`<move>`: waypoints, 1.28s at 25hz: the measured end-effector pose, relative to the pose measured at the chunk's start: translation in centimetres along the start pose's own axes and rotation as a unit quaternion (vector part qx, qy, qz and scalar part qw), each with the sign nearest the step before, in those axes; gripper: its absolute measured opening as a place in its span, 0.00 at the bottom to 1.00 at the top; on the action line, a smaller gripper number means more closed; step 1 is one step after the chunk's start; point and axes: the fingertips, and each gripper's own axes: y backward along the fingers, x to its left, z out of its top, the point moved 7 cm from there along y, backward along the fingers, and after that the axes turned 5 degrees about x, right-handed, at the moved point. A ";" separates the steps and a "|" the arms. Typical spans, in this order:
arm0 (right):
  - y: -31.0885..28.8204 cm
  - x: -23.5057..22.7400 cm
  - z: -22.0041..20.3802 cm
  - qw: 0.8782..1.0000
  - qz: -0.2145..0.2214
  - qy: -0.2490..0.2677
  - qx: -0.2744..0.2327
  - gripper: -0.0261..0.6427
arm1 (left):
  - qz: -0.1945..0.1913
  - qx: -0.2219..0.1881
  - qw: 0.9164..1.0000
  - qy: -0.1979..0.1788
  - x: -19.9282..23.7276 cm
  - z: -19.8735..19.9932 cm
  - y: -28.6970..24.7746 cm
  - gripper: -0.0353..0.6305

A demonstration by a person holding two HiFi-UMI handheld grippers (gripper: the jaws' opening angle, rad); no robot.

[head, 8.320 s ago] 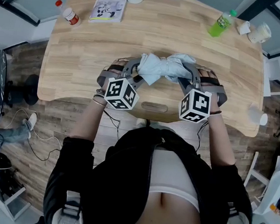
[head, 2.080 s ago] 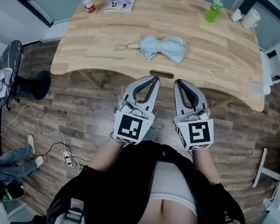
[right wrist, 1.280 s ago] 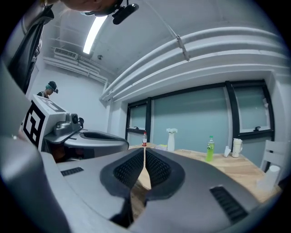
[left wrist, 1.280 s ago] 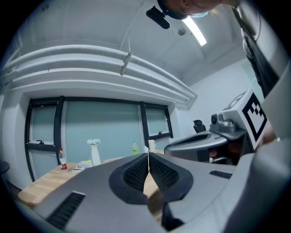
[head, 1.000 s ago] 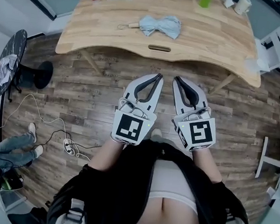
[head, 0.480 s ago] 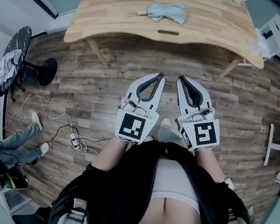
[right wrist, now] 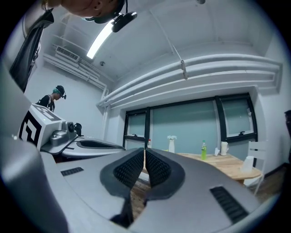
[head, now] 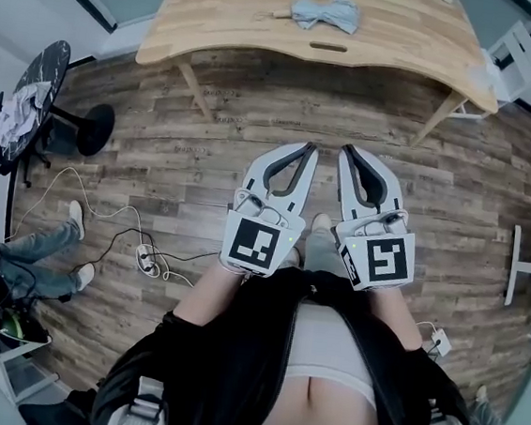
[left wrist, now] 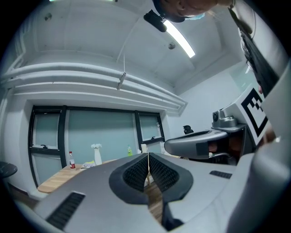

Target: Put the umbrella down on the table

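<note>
Umbrella [head: 324, 13] flat on wooden table [head: 406, 42].

You've got grey-brown wood-plank floor [head: 206, 153] under both the left claw [head: 310, 148] and the right claw [head: 346, 150]. Well ahead of the tips is a light wooden table [head: 220, 18] on slanted legs. Out past the left claw's side there's a round black side table [head: 51, 57], and nearer you a power strip [head: 147, 259] with its cable loose on the planks. Behind the table are dark-framed windows [right wrist: 195, 127] in a pale wall. Overhead are a strip light [right wrist: 101, 43] and white pipes [right wrist: 218, 68].
</note>
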 end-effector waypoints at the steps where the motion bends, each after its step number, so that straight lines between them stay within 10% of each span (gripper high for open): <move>1: 0.4 0.3 0.1 1.000 -0.001 0.000 -0.002 0.09 | 0.001 -0.001 1.000 0.001 -0.2 0.1 0.4 0.07; 32: 3.8 0.6 1.3 0.999 0.042 0.010 -0.027 0.08 | 0.037 -0.003 0.999 0.006 -3.3 1.6 1.7 0.07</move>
